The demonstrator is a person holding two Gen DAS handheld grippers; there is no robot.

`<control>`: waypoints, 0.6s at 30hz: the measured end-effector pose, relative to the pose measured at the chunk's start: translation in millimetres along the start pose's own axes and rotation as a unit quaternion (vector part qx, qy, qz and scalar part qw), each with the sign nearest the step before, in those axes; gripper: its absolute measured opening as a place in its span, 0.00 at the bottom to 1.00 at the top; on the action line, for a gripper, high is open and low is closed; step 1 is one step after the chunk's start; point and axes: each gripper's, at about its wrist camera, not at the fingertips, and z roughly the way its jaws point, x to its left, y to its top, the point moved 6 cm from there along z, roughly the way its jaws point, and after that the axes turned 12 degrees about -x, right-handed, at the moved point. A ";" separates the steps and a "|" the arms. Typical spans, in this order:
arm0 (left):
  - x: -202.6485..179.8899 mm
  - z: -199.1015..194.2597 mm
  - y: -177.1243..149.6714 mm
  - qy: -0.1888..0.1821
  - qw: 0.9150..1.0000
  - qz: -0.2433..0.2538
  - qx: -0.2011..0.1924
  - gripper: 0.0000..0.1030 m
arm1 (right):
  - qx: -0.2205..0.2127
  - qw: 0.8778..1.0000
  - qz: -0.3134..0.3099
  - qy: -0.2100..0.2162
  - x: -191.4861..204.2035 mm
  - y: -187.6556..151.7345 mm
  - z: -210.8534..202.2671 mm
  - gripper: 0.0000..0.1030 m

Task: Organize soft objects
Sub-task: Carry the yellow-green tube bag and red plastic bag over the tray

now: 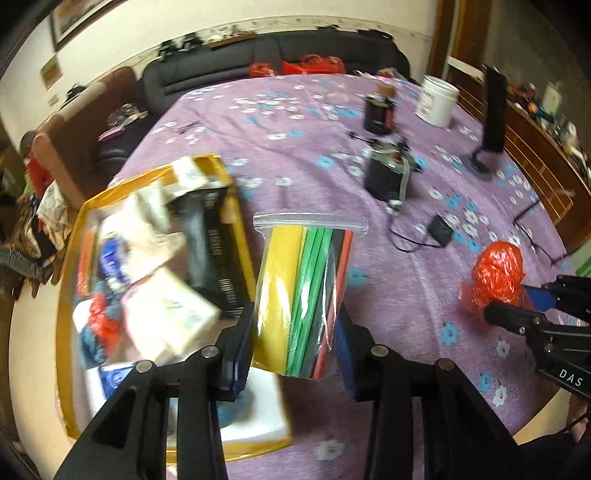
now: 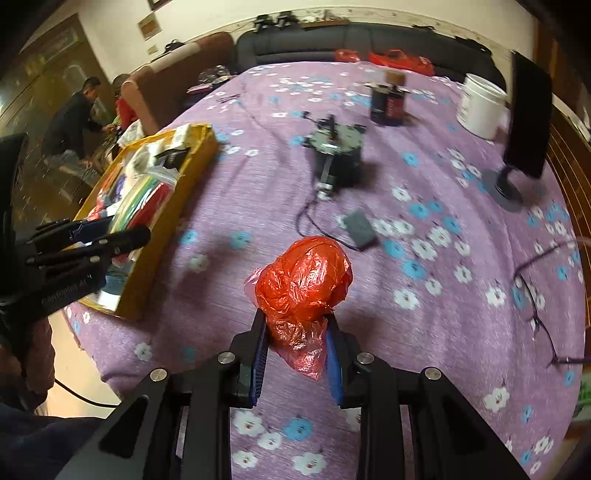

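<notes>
Two loads are held: left of frame sits the yellow box; beside it the left gripper clamps an upright zip bag of felt sheets; the right gripper pinches the red plastic bundle, well apart across the tabletop.

a round table fills the room's middle, draped in a purple cloth printed with white and blue flowers. behind it a dark sofa runs along a cream wall, with red plastic bags on its seat. a brown armchair stands beside the sofa. framed pictures hang on the wall. dark wooden cabinets line the far side, where two people bend over. wooden panelling flanks the opposite side. the light is soft and even.
</notes>
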 end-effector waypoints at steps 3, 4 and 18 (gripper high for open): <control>20.6 -6.4 -0.8 0.012 1.000 -0.019 -0.004 0.38 | 0.002 1.000 -0.015 0.009 13.6 5.3 4.3 0.29; 28.0 -8.4 -1.6 0.016 1.000 -0.025 -0.005 0.38 | 0.003 1.000 -0.019 0.011 18.1 6.8 5.4 0.29; 117.2 -21.3 -23.1 0.065 0.993 -0.099 -0.005 0.38 | 0.001 0.994 -0.085 0.062 106.3 51.9 31.3 0.29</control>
